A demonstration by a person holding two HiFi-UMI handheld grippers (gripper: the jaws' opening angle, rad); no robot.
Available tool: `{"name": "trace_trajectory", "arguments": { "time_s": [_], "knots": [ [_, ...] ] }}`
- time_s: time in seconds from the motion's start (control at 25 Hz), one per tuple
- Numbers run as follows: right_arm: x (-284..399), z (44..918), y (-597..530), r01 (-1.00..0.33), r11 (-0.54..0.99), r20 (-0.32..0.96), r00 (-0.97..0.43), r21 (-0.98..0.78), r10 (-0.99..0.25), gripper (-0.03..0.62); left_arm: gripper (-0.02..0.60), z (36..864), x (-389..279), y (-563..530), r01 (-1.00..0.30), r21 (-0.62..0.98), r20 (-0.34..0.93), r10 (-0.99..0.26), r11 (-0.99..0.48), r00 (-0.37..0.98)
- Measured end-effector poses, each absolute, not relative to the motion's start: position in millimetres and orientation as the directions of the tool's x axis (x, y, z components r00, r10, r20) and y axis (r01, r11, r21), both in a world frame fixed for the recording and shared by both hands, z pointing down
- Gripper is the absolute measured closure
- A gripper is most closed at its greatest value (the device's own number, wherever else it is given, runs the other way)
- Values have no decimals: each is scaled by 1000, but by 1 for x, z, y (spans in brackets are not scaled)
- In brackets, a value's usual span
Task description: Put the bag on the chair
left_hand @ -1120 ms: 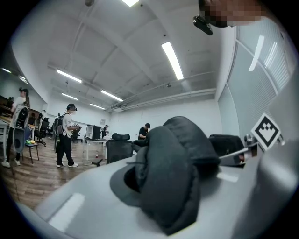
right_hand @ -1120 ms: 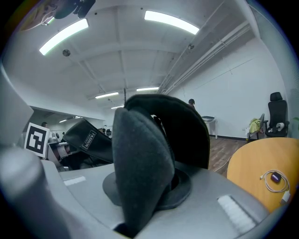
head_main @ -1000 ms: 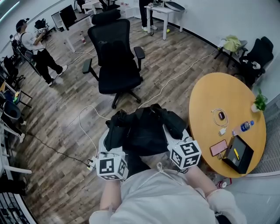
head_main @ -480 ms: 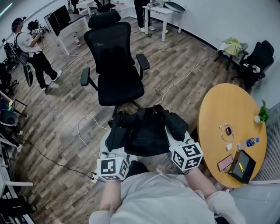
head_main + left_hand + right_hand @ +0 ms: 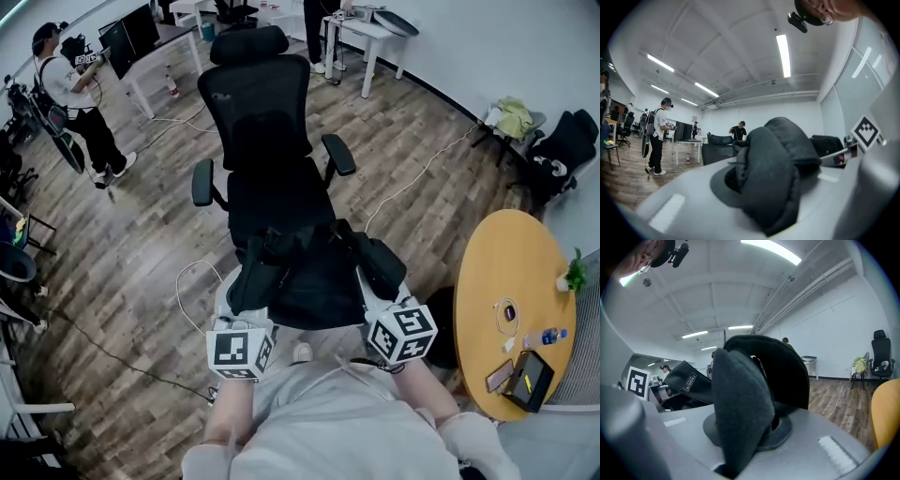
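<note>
Black bag [image 5: 305, 281] hangs raised just before the black office chair [image 5: 262, 122].

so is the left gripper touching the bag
Touching. The left gripper view shows the left gripper clamped on a padded fold of the bag.

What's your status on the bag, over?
Left gripper and right gripper both shut on bag straps. Bag held up at chair seat's front, not set down. Seat bare; white cable on floor alongside.
</note>
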State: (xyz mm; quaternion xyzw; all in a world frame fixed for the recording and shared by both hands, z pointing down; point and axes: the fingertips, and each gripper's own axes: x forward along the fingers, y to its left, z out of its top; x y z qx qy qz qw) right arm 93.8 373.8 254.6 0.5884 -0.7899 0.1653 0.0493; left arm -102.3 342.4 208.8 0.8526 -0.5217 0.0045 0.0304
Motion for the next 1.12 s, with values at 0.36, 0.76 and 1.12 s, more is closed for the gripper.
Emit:
{"name": "trace_trajectory", "arguments": {
  "time_s": [0.36, 0.76, 1.12],
  "knots": [
    [67, 279, 305, -921, 322, 297, -378, -220, -877, 566, 538, 229, -128, 288, -919, 45, 69, -916, -392, 394],
    [45, 315, 160, -867, 415, 339, -492, -278, -802, 566, 538, 260, -149, 164, -960, 50, 154, -947, -276, 280],
    [76, 318, 0, -819, 501, 326, -572, -280, -753, 566, 538, 263, -113, 17, -980, 37, 159, -967, -193, 197]
  ]
}}
